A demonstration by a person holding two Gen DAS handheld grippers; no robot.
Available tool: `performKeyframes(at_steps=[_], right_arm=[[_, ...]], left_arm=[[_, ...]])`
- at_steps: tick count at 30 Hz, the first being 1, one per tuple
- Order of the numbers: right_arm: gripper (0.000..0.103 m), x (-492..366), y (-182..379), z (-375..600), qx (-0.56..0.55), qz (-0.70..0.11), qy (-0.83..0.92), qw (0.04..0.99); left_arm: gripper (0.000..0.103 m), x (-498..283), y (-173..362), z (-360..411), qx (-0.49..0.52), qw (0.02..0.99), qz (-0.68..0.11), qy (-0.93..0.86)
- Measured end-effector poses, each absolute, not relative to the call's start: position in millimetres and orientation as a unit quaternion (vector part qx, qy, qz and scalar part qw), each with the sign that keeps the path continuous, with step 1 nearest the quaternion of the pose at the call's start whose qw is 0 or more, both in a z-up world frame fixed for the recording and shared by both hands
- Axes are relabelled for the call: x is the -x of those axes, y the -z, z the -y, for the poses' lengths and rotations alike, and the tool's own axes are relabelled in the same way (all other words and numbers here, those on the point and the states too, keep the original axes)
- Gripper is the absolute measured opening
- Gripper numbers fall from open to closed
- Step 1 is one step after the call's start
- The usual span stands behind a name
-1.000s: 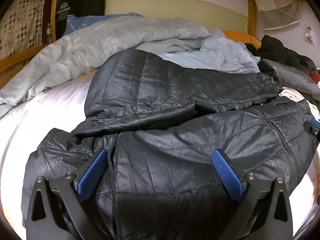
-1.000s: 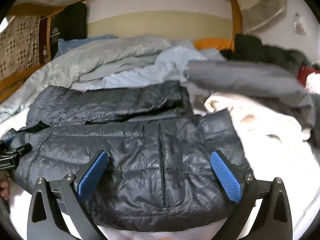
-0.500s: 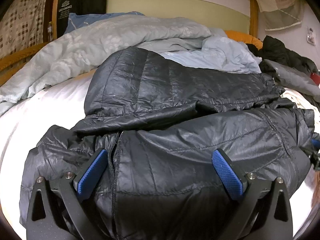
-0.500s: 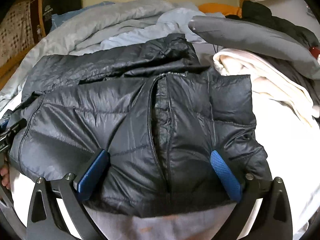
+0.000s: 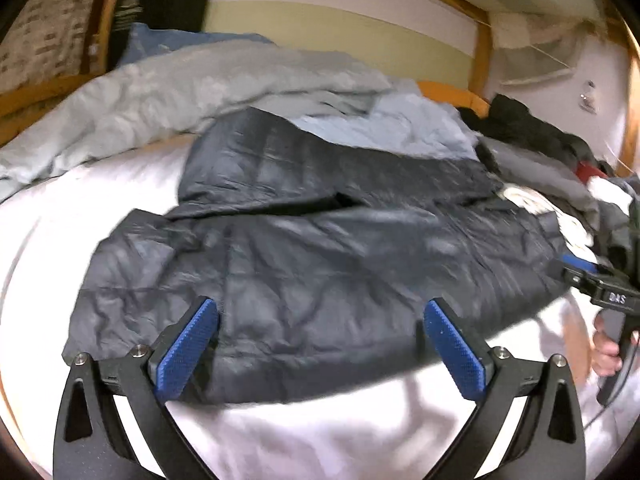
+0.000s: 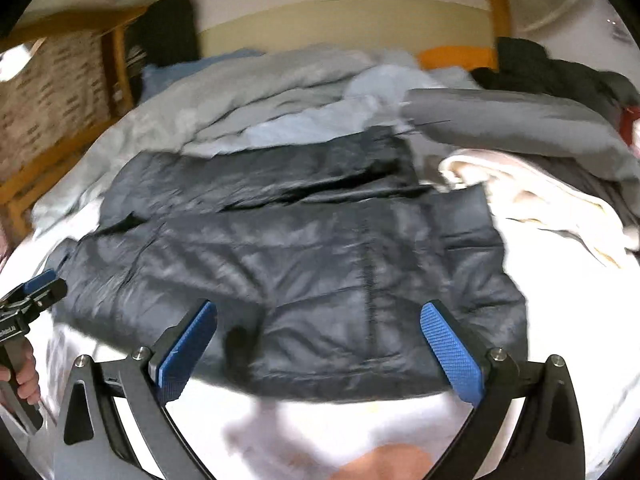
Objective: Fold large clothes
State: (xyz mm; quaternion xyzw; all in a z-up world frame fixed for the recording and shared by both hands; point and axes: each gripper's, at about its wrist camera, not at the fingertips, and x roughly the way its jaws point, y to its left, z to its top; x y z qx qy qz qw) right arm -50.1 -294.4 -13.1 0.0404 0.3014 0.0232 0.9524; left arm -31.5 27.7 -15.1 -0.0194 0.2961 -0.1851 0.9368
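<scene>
A dark grey quilted puffer jacket [image 5: 320,264] lies folded across the white bed sheet [image 5: 312,432]; it also shows in the right wrist view [image 6: 320,264] with its zipper running down the middle. My left gripper [image 5: 320,354] is open and empty, held above the jacket's near hem. My right gripper [image 6: 318,354] is open and empty, above the near hem too. Each gripper shows at the edge of the other's view: the right one [image 5: 596,280] at the jacket's right end, the left one [image 6: 32,296] at its left end.
A crumpled grey-blue duvet [image 5: 208,92] lies behind the jacket. A pile of other clothes, grey [image 6: 512,124], cream [image 6: 540,204] and black [image 6: 560,72], sits at the right. A wooden bed frame [image 5: 40,92] runs along the left and back.
Both grippers have pulled back and up from the jacket, so white sheet now shows in front of its hem. The jacket lies flatter. Both views are motion blurred.
</scene>
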Motion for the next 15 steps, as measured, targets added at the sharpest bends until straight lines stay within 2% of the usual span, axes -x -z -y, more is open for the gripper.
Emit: performKeyframes(at_steps=[3,5,7,12,15], right_arm=[[0.103,52.7,13.4,279.4,-0.024,-0.309,-0.063,0.949],[0.103,57.9,13.5,265.7,0.009,-0.304,-0.080,0.949],[0.103,63.0,16.5,251.5,0.047,-0.311,-0.103,0.944],[0.103,68.7,34.6,237.4,0.108,-0.335,-0.100,0.931],[0.103,66.4,47.1,233.5,0.177,-0.336,-0.034,0.924]], left_arm=[[0.082,42.9,10.9,-11.6,-0.044,0.936,-0.285,0.200],[0.061,45.0,15.3,-2.1,-0.083,0.938,-0.294,0.165],[0.054,46.6,22.0,0.2,-0.077,0.932,-0.308,0.172],[0.055,56.5,30.9,12.0,-0.104,0.925,-0.317,0.183],[0.067,57.1,42.3,19.7,-0.130,0.916,-0.333,0.180]])
